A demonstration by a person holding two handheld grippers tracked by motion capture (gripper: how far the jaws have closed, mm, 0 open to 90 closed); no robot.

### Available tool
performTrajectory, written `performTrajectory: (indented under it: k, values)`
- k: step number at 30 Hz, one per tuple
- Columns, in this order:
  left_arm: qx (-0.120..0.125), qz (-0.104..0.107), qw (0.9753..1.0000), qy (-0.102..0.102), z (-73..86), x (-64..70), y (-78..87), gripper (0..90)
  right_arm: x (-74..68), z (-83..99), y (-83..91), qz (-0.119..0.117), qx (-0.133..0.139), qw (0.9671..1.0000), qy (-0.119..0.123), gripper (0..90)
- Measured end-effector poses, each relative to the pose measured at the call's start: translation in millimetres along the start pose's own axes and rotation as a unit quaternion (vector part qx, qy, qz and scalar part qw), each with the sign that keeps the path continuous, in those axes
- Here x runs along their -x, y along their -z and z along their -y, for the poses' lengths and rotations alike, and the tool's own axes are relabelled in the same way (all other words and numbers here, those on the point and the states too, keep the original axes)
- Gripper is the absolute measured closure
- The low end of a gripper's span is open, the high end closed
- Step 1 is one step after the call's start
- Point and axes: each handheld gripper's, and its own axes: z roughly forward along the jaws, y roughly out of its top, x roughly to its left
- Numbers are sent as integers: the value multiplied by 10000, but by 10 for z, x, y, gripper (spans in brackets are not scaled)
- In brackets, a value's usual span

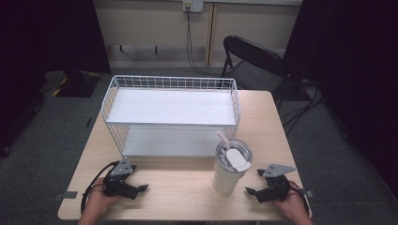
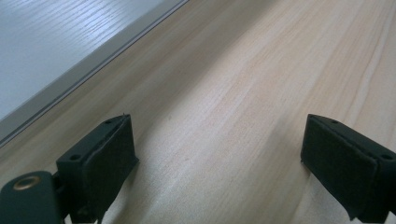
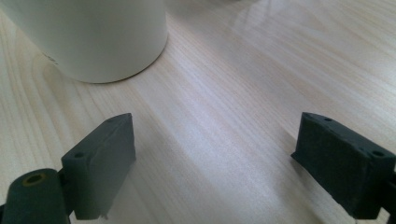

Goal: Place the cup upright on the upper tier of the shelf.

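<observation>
We have the white tumbler [image 1: 228, 168] standing upright on the table [image 1: 178, 187], its long axis vertical, with a lid and a straw [image 1: 223, 139] leaning up out of the top toward the far side. It sits just in front of the white wire rack [image 1: 171, 117], close to that rack's lower shelf at the right end, apart from it as far as we can tell. The right gripper [image 1: 254, 191] rests low by the table's near edge with its fingers [image 3: 103, 163] spread wide and nothing between them; the tumbler lies just to their left in the high view, near but not touching. In the right gripper view the cup's rounded white base [image 3: 93, 37] shows ahead and to the left of the gap, not centred between the fingers, so we judge that the gripper would have to swing toward that side before it could close around the body. The left gripper [image 1: 142, 187] also sits near the table's front edge, its fingers [image 2: 100, 163] likewise wide and empty, pointing across bare wood with the pale edge of the rack's lower shelf [image 2: 56, 51] off to its upper left. It is well apart from the tumbler, so our right hand [image 1: 293, 208] is clearly the nearer one. Since the cup is tall and carries a lid on top, we judge a sideways grasp on its wall to be the natural approach.
</observation>
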Motion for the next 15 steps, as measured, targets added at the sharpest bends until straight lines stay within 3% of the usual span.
performTrajectory:
  k: [5,15]
  values:
    - [-1,-1,10000,0,0,0,0,94,-16,1,2,-35,17,10000,3,122]
    - [-1,-29,10000,17,2,5,1,93,-97,-101,54,-427,305,9986,-19,138]
